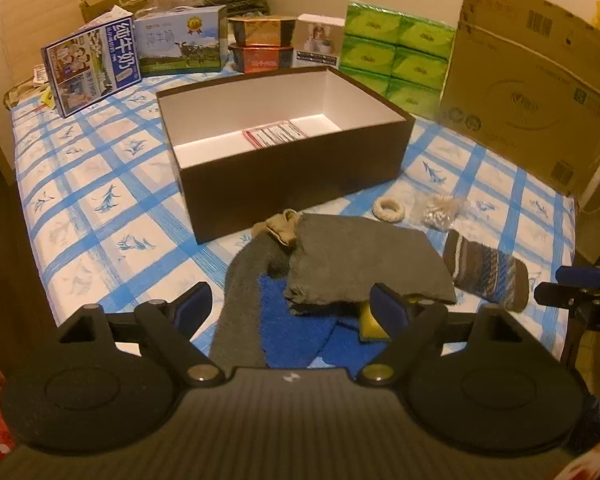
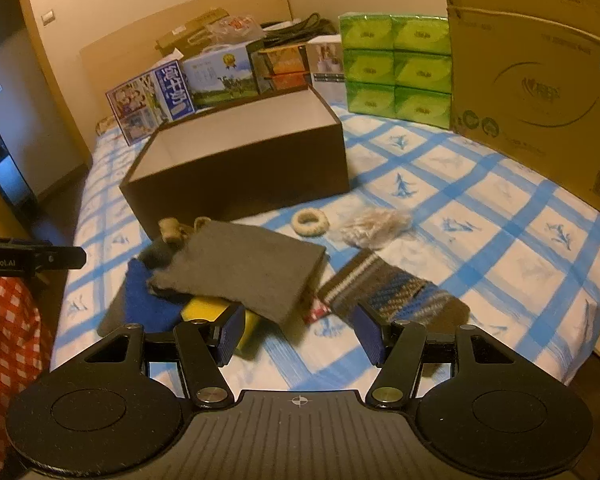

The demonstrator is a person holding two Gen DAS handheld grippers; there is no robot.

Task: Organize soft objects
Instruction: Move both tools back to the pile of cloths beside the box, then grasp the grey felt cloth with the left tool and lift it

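A pile of soft things lies on the blue-checked bed in front of an open dark brown box [image 1: 300, 184] [image 2: 236, 176]. On top is a grey cloth [image 1: 364, 256] [image 2: 244, 268], over a blue towel [image 1: 296, 320] [image 2: 148, 300] and a yellow sponge [image 1: 370, 326] [image 2: 208, 308]. A striped knit sock [image 1: 486, 270] [image 2: 396, 296] lies to the right. My left gripper [image 1: 292, 304] is open, low over the pile. My right gripper [image 2: 300, 332] is open, just in front of the cloth and sock. The box holds a small red-and-white packet [image 1: 274, 134].
A cream fabric ring [image 1: 389, 210] [image 2: 310, 220] and a bag of small pale bits [image 1: 440, 210] [image 2: 374, 222] lie right of the box. Milk cartons [image 1: 96, 66], green tissue packs [image 1: 396, 56] and a big cardboard carton [image 1: 528, 88] stand behind. The bed edge is at the left.
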